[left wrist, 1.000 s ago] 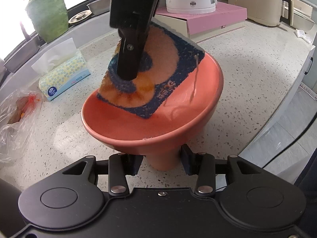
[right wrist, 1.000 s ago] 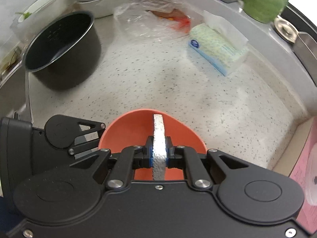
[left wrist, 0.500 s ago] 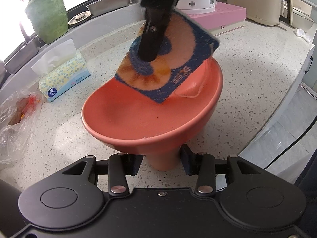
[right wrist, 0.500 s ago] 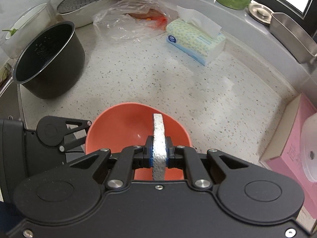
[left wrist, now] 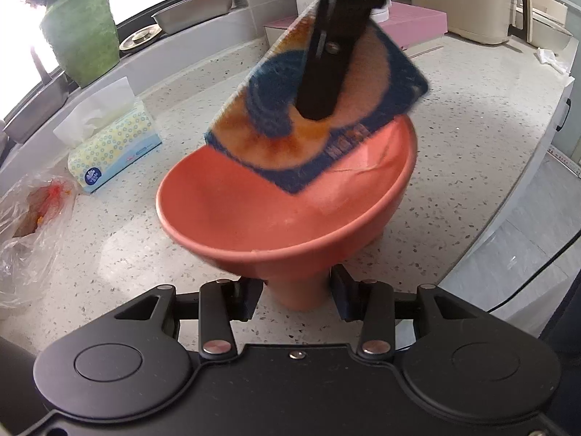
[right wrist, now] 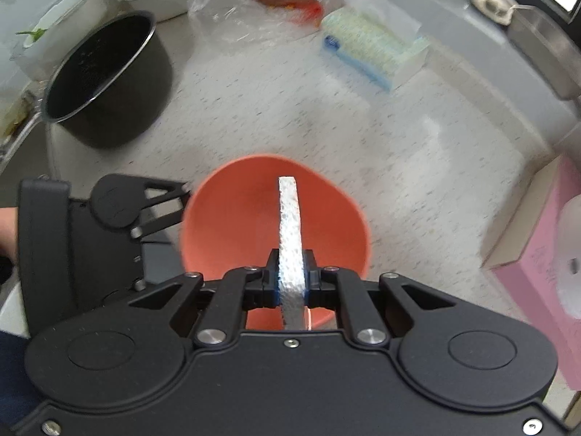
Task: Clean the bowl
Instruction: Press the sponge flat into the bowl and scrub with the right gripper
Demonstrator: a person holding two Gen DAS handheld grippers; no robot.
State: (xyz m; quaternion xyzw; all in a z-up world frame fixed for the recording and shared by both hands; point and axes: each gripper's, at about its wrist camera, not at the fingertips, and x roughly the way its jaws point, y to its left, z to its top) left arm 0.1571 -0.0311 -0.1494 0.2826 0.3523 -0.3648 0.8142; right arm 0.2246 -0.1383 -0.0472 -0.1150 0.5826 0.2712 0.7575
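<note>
On the speckled counter we see a tissue pack and a plastic bag at the left, a green vase at upper left and a dark pot in the right view's upper left. Our left gripper clamps its jaws on the foot of the orange bowl, low centre. Our right gripper pinches the sponge; its black finger hides part of it. Compared with a second ago, the sponge sits higher, at the bowl's far rim.
</note>
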